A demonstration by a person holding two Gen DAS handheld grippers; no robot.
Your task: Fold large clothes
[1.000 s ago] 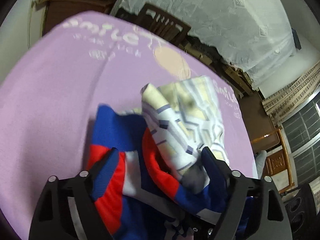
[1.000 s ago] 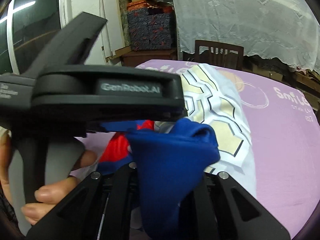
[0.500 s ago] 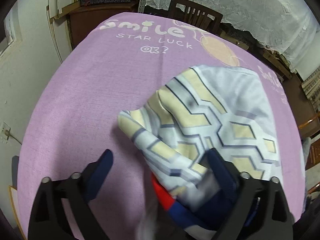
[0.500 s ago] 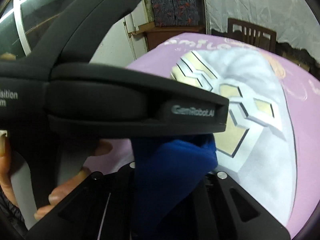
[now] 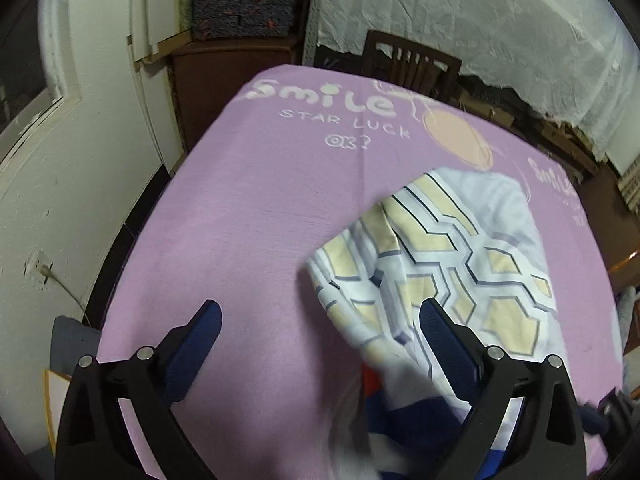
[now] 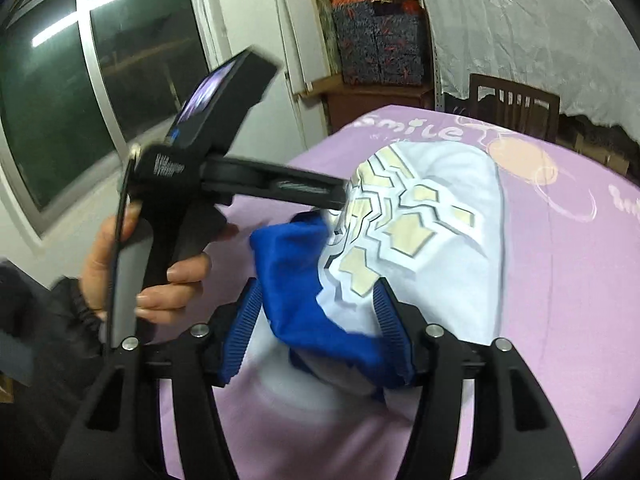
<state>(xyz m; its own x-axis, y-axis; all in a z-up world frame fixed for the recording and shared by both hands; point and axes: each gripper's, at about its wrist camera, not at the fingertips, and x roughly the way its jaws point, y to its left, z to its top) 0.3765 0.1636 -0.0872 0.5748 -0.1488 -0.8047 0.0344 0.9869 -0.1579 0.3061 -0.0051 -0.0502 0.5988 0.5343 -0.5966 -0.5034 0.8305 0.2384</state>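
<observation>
— So what have you got under you?

— My left gripper (image 5: 320, 320) stands with its fingers spread wide and nothing between them but the lilac cloth (image 5: 248, 216) covering the desk. My right gripper (image 6: 320, 300) is opening its ribbed blue fingers (image 6: 244, 320), with the garment (image 6: 440, 240) loose between them.

— What's the garment like?

— Soft and floppy: pale blue-white fabric printed with cream hexagon shapes outlined in dark lines, plus a plain royal-blue part (image 6: 296, 272) bunched near my right fingers. It lies folded over in a rounded heap on the right half of the desk. A red patch shows at its near edge, though blur makes it hard to read.

— Changed from a second ago?

— Yes. My left fingers were astride the red and blue folds then; now they are clear of it. My right fingers were clamped tight on the blue.

— And the room?

— White "Smile, Star Luck" lettering on the cloth, a dark wooden chair (image 5: 408, 60) behind, a white lace sheet (image 5: 480, 20), stacked patterned boxes (image 6: 376, 44), a window (image 6: 100, 80).
</observation>
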